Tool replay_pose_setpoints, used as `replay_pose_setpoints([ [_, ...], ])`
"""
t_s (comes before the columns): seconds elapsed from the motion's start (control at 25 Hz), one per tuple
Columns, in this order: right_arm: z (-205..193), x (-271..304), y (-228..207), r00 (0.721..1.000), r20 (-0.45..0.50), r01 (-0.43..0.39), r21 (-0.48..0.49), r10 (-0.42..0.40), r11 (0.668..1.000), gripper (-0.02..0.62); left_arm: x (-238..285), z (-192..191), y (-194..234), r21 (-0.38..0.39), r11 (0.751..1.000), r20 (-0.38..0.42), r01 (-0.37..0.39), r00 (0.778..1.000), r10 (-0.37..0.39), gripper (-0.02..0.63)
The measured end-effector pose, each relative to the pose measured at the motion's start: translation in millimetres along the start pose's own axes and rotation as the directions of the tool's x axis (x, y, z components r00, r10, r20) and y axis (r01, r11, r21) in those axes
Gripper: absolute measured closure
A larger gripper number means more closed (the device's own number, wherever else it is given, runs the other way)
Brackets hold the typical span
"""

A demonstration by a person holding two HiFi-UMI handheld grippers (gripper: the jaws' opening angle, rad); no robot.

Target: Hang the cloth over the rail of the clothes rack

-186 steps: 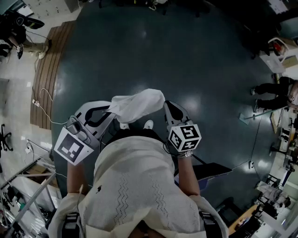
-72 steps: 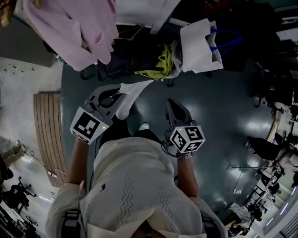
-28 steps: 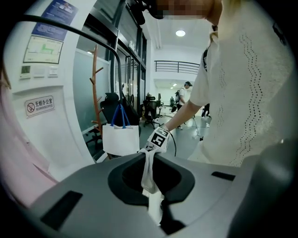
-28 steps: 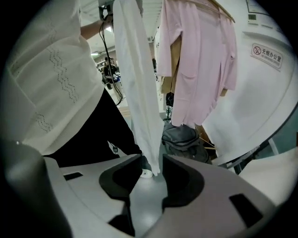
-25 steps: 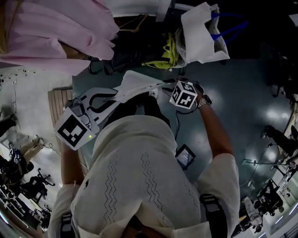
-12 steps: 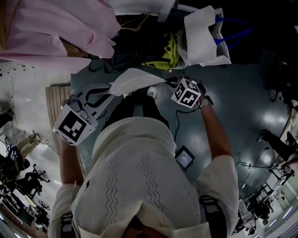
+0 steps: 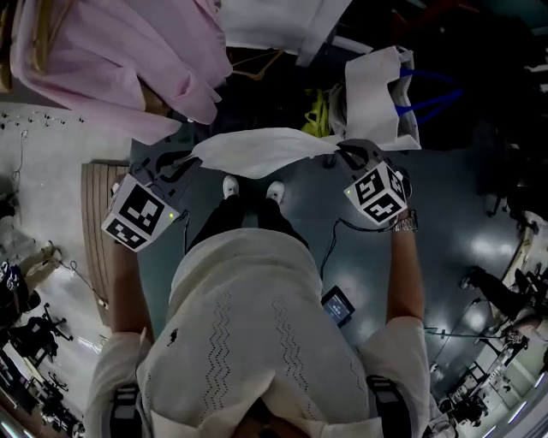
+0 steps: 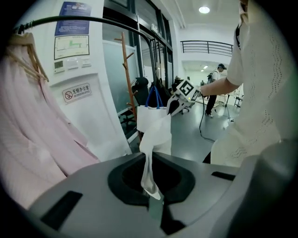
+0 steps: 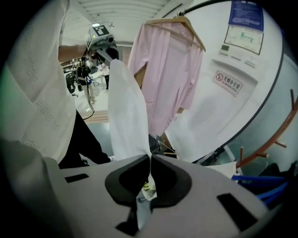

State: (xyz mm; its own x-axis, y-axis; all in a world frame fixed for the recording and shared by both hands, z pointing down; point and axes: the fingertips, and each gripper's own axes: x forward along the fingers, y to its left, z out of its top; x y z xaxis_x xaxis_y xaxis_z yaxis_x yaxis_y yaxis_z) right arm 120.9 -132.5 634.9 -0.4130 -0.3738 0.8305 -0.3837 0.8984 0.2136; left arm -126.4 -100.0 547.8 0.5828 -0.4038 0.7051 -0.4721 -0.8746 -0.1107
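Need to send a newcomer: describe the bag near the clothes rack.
Find the clothes rack hung with a pink shirt. Right of the shirt in the head view, past yellow-green fabric, is a white bag; only it has blue handles.

The floor (image 7: 479, 197) is dark, glossy teal-grey, with bright spots of reflected lamps. A slatted wooden strip (image 7: 92, 205) lies along its left edge beside paler tiles. A curved white wall (image 8: 88, 121) carries a small prohibition sign (image 8: 77, 93) and a poster (image 8: 71, 18). A round ceiling light (image 8: 203, 9) glows above a railed balcony (image 8: 207, 45).
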Motion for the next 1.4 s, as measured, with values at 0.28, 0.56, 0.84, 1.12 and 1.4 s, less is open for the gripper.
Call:
replay_pose_setpoints([
  [0.28, 56, -87, -64, 0.966, 0.077, 0.241, 0.063, -0.245, 0.968, 0.569, -23, 15, 39, 0.116, 0.988, -0.016, -0.102, 0.994, 0.104, 0.591],
  [0.56, 106, -170, -104, 0.9, 0.094, 0.43, -0.046, -0.425, 0.902, 0.569, -51, 74, 67, 0.323, 0.919, 0.03, -0.226, 0.973, 0.229, 0.591],
  [0.84, 156, -275, -144, 0.778, 0.184, 0.628, -0.169, -0.601, 0.76, 0.569, -117, 179, 87, 0.534, 0.752, 0.163, -0.386, 0.92, 0.357, 0.591],
  [1.12, 202, -375, -169, 0.634, 0.305, 0.773, -0.226, -0.711, 0.593, 0.569, -197, 276, 114, 0.664, 0.491, 0.303, -0.564, 0.803, 0.513, 0.591],
  [1.4, 246, -444, -203, 0.461, 0.412, 0.884, -0.286, -0.786, 0.369, 0.569, -245, 348, 143, 0.717, 0.214, 0.384, -0.663, 0.632, 0.673, 0.591],
])
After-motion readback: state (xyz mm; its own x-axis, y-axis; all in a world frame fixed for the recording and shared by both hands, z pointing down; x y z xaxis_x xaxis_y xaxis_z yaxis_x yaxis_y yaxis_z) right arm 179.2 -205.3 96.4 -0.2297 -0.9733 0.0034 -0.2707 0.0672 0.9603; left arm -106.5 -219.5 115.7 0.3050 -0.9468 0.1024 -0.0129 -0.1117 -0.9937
